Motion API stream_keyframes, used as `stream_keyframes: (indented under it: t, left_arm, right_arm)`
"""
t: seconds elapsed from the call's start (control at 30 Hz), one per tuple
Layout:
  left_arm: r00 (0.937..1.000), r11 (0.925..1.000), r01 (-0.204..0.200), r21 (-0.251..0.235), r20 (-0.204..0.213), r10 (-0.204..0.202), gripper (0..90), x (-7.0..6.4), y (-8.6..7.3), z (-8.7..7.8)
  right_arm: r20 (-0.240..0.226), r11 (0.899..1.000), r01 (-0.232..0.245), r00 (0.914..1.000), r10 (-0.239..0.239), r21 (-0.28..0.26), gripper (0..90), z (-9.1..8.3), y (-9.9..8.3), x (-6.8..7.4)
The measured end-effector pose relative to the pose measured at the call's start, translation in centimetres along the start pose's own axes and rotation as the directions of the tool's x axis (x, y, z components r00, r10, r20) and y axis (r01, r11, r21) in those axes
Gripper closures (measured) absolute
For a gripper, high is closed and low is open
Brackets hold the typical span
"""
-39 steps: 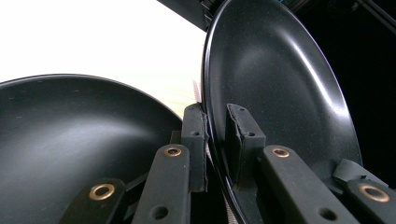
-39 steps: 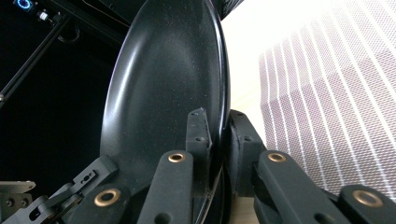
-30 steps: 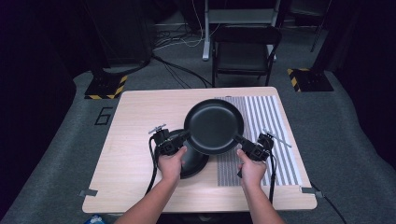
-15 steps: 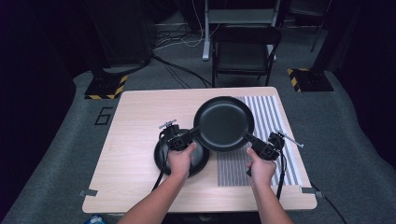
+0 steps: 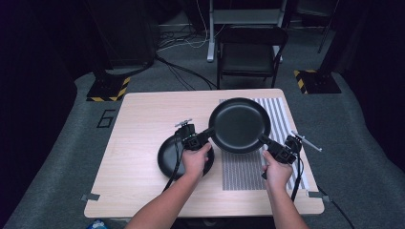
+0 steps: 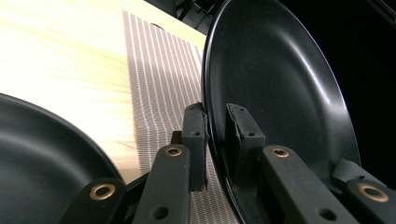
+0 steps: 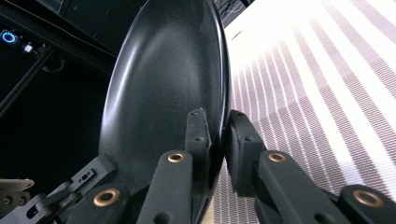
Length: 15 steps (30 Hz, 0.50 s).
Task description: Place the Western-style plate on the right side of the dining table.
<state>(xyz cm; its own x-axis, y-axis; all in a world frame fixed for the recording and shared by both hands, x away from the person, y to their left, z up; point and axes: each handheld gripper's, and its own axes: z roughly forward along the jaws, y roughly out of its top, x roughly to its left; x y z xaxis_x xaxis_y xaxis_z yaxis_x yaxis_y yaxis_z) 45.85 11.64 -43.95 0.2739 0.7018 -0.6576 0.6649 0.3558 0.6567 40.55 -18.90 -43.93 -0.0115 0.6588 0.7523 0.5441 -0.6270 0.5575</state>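
Black non-stick round frying pan (image 5: 239,125) is held off the table by 2 grippers, 1 on each side of its rim. Left gripper (image 5: 204,136) pinches the rim at the pan's near-left edge; in the left gripper view the 2 jaws straddle the rim (image 6: 215,140), 1 pad inside the bowl, 1 outside. Right gripper (image 5: 267,143) pinches the near-right edge the same way, its jaws pressed onto the rim (image 7: 218,149) from both faces.

Pan position: above the near-left part of the grey-and-white striped mat (image 5: 282,119), overlapping the bare light wood table (image 5: 138,124) a little to the left. A second, smaller black round pan (image 5: 168,160) sits on the table to the near left, partly under the left hand (image 5: 195,160).

Key relation: the line between the 2 grip points runs left-right across the pan's near side, so most of the pan's weight hangs beyond the jaws on the far side. Judgement: any lowering onto the mat needs both hands to descend together, or the pan tips about that line. Neither hand is nearer; the load is shared.
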Motion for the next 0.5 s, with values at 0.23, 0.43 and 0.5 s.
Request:
stream_keyframes:
  t: [0.23,0.43,0.5]
  left_arm:
    - [0.9999,0.9999,0.004,0.010,0.012,-0.004,79.1,-0.7,-0.3,1.2]
    - [0.9998,0.9998,0.001,0.020,0.018,-0.001,79.1,-1.1,-0.3,1.8]
    - [0.9998,0.9998,-0.001,0.022,0.020,0.001,79.1,-1.2,-0.2,2.1]
  right_arm:
    - [0.014,1.000,0.002,0.9999,-0.002,-0.009,80.2,-0.5,0.7,-0.7]
    - [0.020,1.000,0.011,0.9997,-0.011,-0.012,80.2,-0.7,1.3,-1.1]
    - [0.020,1.000,0.007,0.9998,-0.007,-0.016,80.2,-0.8,1.5,-1.3]
